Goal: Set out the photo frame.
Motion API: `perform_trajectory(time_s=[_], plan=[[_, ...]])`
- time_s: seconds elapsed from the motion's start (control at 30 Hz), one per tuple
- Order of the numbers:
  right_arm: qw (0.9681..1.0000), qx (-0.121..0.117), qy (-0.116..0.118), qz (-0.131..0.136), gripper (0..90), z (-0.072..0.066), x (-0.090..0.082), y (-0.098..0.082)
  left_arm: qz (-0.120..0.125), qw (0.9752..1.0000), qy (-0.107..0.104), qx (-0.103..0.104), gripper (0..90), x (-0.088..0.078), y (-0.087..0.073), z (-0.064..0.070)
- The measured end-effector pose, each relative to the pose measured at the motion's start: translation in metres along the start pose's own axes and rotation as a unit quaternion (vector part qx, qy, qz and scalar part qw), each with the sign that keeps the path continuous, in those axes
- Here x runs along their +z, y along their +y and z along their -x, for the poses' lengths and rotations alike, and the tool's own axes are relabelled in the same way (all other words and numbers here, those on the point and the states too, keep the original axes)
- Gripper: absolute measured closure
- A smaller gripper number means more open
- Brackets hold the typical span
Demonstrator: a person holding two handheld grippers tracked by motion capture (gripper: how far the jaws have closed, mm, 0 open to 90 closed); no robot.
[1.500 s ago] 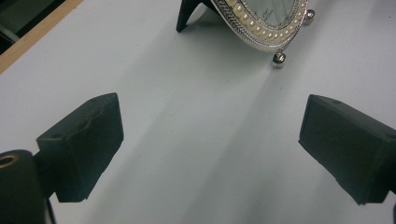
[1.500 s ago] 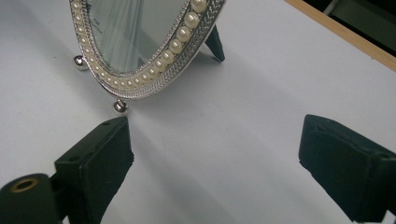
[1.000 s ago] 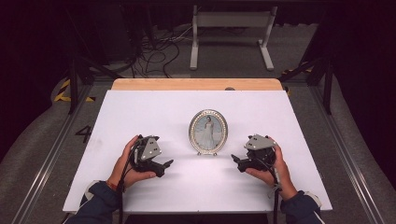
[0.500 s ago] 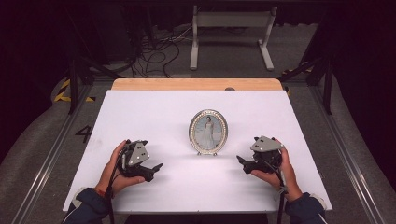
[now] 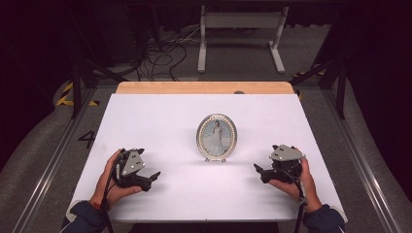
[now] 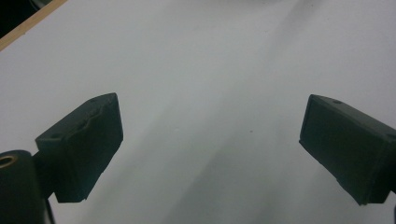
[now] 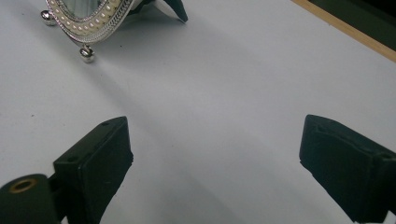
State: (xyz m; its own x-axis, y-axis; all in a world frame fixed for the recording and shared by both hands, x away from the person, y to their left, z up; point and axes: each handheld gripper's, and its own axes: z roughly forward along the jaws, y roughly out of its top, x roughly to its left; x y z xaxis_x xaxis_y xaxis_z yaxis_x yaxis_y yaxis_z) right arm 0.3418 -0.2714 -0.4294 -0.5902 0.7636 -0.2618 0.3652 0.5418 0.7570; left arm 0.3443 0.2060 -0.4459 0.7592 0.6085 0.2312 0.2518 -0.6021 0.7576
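Behind the oval frame (image 7: 86, 18), right gripper view reveals its dark stand (image 7: 170, 9).

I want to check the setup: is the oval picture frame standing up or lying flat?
Standing upright. The oval picture frame faces the person in the high view, and in the right gripper view it rests on ball feet with its rear stand propped on the table.

A dark "4" is marked on the floor (image 5: 88, 139) left of the table.
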Motion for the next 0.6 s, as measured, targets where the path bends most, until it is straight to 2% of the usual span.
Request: perform_trajectory(time_s=[0.17,0.4,0.6], plan=[[1.0,0.008,-0.002,0.002,9.3,0.003,-0.006,-0.008,0.004,1.0,0.003,-0.005,6.5,-0.007,-0.007,-0.003],[1.0,0.008,-0.005,-0.001,9.0,0.006,-0.009,-0.015,0.0,0.9999,0.008,-0.014,6.5,-0.016,-0.02,-0.007],[0.9998,0.018,-0.013,0.001,9.0,0.009,-0.015,-0.022,-0.007,0.9995,0.012,-0.029,6.6,-0.021,-0.034,-0.009]])
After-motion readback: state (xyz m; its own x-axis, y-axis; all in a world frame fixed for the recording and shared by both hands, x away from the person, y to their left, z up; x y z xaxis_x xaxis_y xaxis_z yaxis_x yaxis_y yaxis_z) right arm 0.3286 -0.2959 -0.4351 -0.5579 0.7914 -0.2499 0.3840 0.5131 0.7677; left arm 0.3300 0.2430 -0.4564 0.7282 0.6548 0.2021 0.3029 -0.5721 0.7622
